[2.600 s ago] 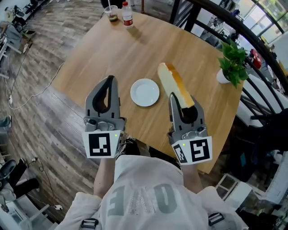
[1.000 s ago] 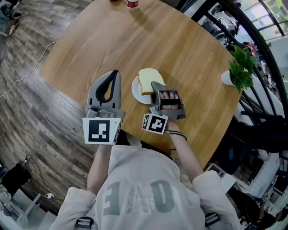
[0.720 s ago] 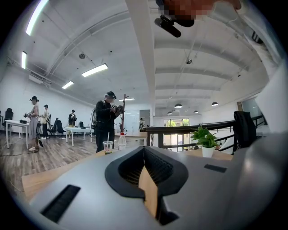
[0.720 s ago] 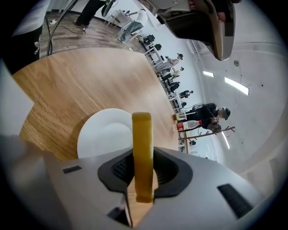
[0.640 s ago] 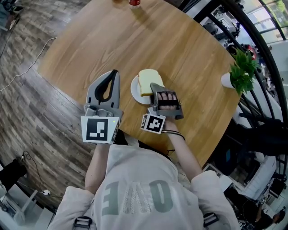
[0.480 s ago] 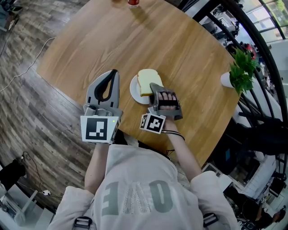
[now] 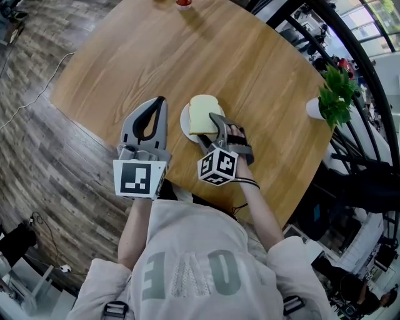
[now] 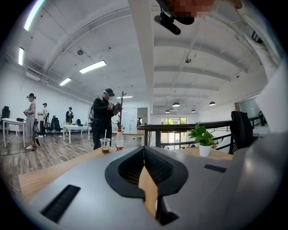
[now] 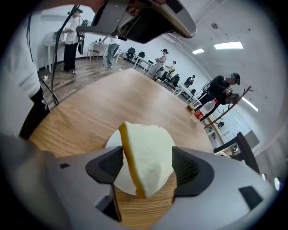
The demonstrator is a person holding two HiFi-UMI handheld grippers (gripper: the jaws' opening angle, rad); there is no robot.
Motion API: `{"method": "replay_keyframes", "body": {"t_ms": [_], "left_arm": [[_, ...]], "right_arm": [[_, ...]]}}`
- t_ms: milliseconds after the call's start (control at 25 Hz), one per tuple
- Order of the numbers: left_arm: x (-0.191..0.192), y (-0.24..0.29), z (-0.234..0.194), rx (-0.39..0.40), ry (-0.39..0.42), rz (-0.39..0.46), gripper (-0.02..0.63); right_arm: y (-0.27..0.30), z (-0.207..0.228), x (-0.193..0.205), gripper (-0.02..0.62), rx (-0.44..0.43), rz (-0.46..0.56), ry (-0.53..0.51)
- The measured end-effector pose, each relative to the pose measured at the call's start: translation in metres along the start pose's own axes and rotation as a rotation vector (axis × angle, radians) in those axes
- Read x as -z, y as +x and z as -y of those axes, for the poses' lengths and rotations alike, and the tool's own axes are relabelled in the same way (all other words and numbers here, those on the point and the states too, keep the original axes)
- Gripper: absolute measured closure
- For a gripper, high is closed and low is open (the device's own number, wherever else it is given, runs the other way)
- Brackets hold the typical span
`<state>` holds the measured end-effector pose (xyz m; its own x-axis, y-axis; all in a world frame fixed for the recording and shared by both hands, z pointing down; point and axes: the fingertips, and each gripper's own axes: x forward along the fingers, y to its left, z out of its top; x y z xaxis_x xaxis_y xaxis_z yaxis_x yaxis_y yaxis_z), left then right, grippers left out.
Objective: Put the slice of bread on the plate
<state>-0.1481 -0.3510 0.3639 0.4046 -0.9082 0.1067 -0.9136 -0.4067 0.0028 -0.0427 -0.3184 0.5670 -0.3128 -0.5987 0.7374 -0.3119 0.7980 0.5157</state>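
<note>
The slice of bread (image 7: 201,114), white with a yellow crust, rests over the white plate (image 7: 184,122) on the round wooden table (image 7: 144,56). In the right gripper view the slice of bread (image 9: 148,157) stands tilted on edge above the plate (image 9: 122,182), between the jaws of my right gripper (image 9: 143,166). Those jaws are opening and a gap shows at the left pad. My right gripper (image 7: 210,128) points down at the plate's near side. My left gripper (image 7: 159,101) hovers left of the plate, shut and empty; through its jaws (image 8: 144,150) I see only the table.
A potted plant (image 7: 315,107) stands at the table's right edge and a red-labelled bottle (image 7: 182,3) at its far edge, next to a drink cup (image 8: 105,144). A black railing (image 7: 350,69) runs behind the table. Several people stand in the room beyond.
The right gripper has rolled, turning its marker cube upward, and its jaws have spread off the slice. The slice now leans over the plate. The left gripper has stayed put.
</note>
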Motion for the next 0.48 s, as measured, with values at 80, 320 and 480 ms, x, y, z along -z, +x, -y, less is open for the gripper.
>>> {"method": "replay_keyframes", "body": {"t_ms": [80,320,480], "left_arm": [[0.0,0.0,0.0,0.002,-0.001,0.004,0.597],[-0.005,0.0,0.002,0.015,0.0,0.033,0.597],[-0.013,-0.001,0.005,0.028,-0.006,0.045,0.597]], "right_arm": [[-0.003,-0.005,-0.002,0.265,-0.049,0.015,0.002],[-0.015,-0.006,-0.006,0.262,-0.05,0.029,-0.016],[-0.029,0.012,-0.018,0.264,0.005,0.065,0.048]]}}
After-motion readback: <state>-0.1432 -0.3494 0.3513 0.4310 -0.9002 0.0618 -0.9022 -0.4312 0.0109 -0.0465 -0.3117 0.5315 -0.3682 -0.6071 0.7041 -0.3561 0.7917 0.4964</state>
